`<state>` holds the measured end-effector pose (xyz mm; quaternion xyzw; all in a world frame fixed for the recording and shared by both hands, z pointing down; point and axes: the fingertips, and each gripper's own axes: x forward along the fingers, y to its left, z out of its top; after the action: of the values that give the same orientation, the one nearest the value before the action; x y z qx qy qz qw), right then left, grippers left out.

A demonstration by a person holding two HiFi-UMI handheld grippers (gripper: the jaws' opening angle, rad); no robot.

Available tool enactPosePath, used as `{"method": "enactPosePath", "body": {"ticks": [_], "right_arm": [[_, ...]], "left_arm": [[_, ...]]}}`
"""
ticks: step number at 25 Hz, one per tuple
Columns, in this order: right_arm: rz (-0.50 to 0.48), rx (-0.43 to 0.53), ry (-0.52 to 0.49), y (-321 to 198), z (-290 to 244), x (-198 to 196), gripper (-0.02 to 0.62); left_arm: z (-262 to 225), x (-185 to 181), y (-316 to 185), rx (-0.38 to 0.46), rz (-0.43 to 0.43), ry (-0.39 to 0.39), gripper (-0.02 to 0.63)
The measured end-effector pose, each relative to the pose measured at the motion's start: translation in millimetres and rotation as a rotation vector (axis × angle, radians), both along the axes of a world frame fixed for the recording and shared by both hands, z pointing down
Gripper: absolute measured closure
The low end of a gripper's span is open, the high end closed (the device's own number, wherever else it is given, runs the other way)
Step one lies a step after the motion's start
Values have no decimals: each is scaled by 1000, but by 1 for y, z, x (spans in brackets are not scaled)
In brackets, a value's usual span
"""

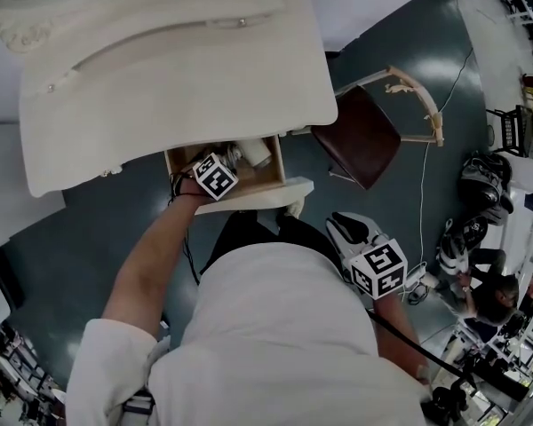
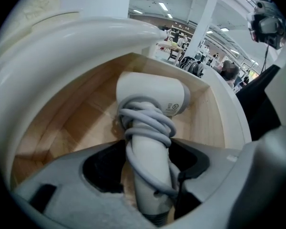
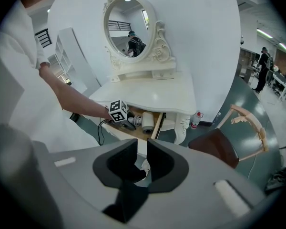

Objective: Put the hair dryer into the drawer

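Observation:
A white hair dryer (image 2: 152, 99) with its grey cord wound round the handle lies inside the open wooden drawer (image 2: 214, 113) of the dressing table. My left gripper (image 2: 150, 151) reaches down into the drawer with its jaws open on either side of the handle, a thin gap showing on each side. From the head view, the left gripper (image 1: 231, 160) is in the drawer (image 1: 266, 193) beside the dryer (image 1: 253, 153). My right gripper (image 1: 342, 227) hangs low in front of the person's body, away from the drawer. In its own view the right gripper (image 3: 142, 149) has its jaws a narrow gap apart, with nothing between them.
The white dressing table (image 1: 160, 60) with an oval mirror (image 3: 128, 27) overhangs the drawer. A brown-seated chair (image 1: 360, 136) stands to the right, and a bottle (image 3: 196, 119) sits on the floor by the table leg. A white cable (image 1: 422, 193) and black gear (image 1: 480, 185) lie further right.

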<state>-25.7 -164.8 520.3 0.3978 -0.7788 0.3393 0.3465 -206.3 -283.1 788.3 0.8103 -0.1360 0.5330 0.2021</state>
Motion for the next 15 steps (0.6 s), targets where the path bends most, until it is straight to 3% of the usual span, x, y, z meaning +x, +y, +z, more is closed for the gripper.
{"method": "enactPosePath", "body": {"ticks": [6, 15], "right_arm": [[-18, 8, -12, 1, 2, 2, 531], [-74, 46, -61, -9, 1, 7, 531]], "left_arm": [[-11, -4, -4, -5, -37, 16, 275], [-34, -17, -9, 39, -93, -6, 262]]}}
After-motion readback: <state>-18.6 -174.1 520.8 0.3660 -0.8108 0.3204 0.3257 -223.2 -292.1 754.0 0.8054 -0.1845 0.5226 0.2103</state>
